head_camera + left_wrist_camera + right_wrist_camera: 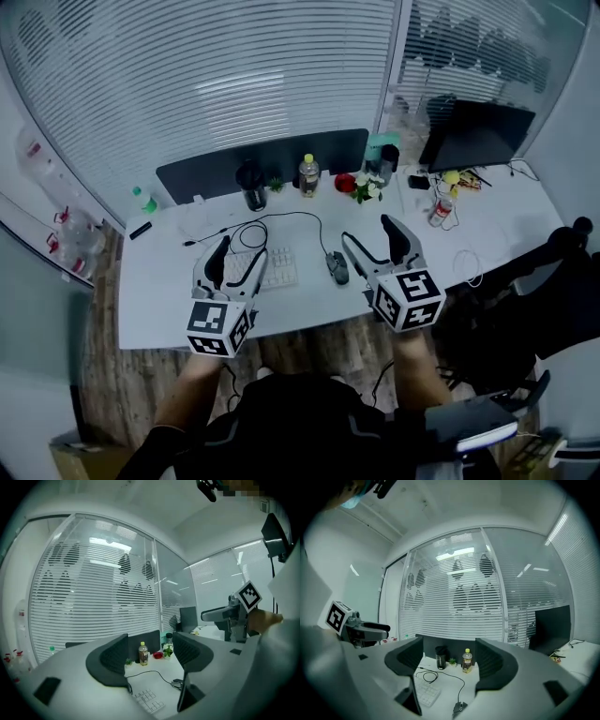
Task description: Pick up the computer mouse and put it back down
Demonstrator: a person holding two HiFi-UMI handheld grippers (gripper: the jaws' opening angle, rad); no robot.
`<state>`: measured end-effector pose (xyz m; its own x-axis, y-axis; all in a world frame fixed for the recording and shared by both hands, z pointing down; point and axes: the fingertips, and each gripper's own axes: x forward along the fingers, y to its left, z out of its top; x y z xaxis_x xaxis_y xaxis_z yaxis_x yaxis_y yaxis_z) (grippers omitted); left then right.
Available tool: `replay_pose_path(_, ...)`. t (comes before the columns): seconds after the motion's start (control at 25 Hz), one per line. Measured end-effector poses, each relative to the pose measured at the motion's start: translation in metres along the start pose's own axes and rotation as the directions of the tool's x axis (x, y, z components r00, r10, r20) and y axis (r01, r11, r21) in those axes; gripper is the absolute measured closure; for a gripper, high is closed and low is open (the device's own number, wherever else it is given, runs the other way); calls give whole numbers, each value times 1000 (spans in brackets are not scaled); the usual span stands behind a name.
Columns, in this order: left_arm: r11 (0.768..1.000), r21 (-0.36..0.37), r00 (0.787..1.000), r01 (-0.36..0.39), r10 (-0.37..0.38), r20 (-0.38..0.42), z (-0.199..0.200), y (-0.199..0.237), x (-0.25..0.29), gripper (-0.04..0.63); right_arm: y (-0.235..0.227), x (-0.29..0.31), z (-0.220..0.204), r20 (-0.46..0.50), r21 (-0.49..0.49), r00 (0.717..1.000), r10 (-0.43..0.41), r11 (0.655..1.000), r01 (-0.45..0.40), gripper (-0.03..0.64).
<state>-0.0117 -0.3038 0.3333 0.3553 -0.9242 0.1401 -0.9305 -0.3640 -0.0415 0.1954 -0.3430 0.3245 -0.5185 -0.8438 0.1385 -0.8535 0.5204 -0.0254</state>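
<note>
Right gripper view only catches part of the mouse; its near end gets lost at the picture's bottom edge. In the head view the left hand-held gripper covers the left half of the keyboard. The clutter by the monitor is too tiny to make out.

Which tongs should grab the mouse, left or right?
Probably the right tongs: they are open and empty, and the mouse lies just beside one jaw. The left tongs, also open, hang over the keyboard, farther from it.
</note>
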Motion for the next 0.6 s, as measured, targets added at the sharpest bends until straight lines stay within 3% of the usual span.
replay_pose_path(0.32, 996, -23, 996, 86, -86, -35, -26, 41, 14, 294, 10, 24, -19, -63, 21, 993, -101, 994, 103, 273)
replay_pose_path(0.6, 994, -68, 992, 82, -88, -92, -57, 46, 29, 293, 3, 49, -50, -112, 29, 991, -79, 996, 83, 275)
